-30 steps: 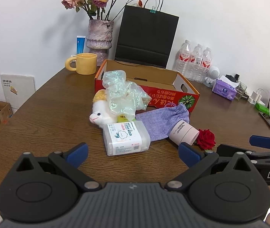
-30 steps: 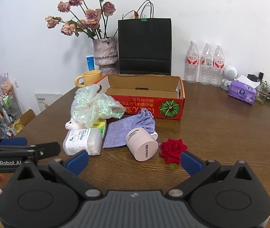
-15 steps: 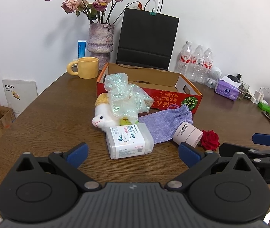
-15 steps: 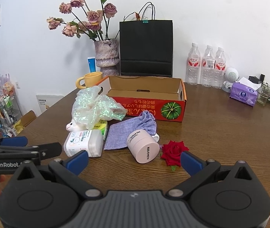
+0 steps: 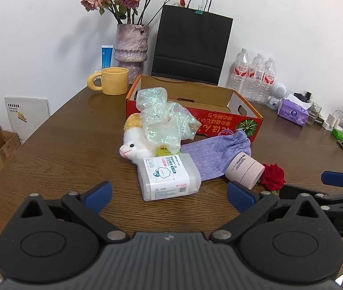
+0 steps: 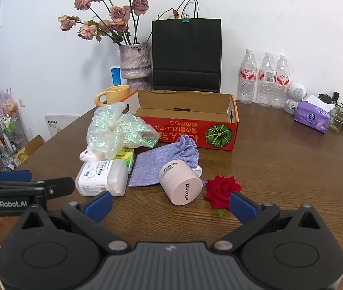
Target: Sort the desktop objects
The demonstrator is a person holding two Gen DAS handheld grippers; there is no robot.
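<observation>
A clear packet of cotton pads point(image 5: 169, 177), a pink jar point(image 6: 180, 183) lying on its side, a red rose point(image 6: 222, 188), a lilac knitted pouch point(image 6: 164, 162), a white plush toy point(image 5: 135, 145) and a crinkled iridescent bag point(image 5: 164, 118) are sitting in a cluster on the brown table point(image 5: 58, 149). The left gripper point(image 5: 169, 194) is hovering level, its jaws gaping wide and gripping nothing; the packet is lying just ahead, between its fingertips. The right gripper point(image 6: 170, 204) is likewise hanging wide apart and empty, with the jar and rose lying just ahead of it. Beyond the cluster an open red cardboard box point(image 6: 219, 133) is standing.
</observation>
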